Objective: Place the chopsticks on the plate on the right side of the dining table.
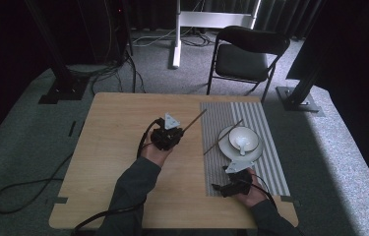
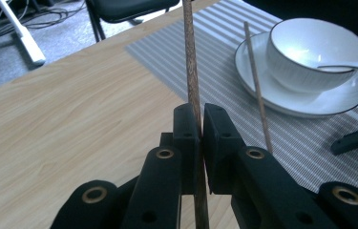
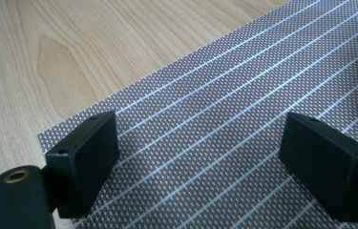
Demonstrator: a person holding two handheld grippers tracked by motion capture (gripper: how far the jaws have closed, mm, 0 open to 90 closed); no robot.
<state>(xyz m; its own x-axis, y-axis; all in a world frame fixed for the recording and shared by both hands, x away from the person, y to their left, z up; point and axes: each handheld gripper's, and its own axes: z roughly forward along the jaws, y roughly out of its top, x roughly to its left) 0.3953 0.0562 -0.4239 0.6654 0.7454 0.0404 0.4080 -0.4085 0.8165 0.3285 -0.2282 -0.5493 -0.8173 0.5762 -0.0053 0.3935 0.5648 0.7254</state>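
Observation:
My left gripper [image 1: 176,133] [image 2: 202,115] is shut on a brown chopstick [image 1: 193,120] [image 2: 192,71], which sticks out past the jaws toward the striped placemat [image 1: 270,152] [image 2: 186,43]. A second chopstick [image 1: 221,138] [image 2: 257,90] lies on the mat with its far end resting by the white plate [image 1: 226,147] [image 2: 310,102]. On the plate stands a white bowl [image 1: 247,135] [image 2: 310,47] holding a white spoon [image 1: 241,145] [image 2: 353,67]. My right gripper [image 1: 215,187] [image 3: 210,162] stands open, low over the mat's [image 3: 243,95] near left corner, with nothing between its jaws.
The wooden table [image 1: 118,132] has bare room left of the mat. A black folding chair [image 1: 246,54] stands beyond the far edge, with cables and dark stand legs on the carpet. One jaw of the right gripper [image 2: 353,140] shows at the right in the left gripper view.

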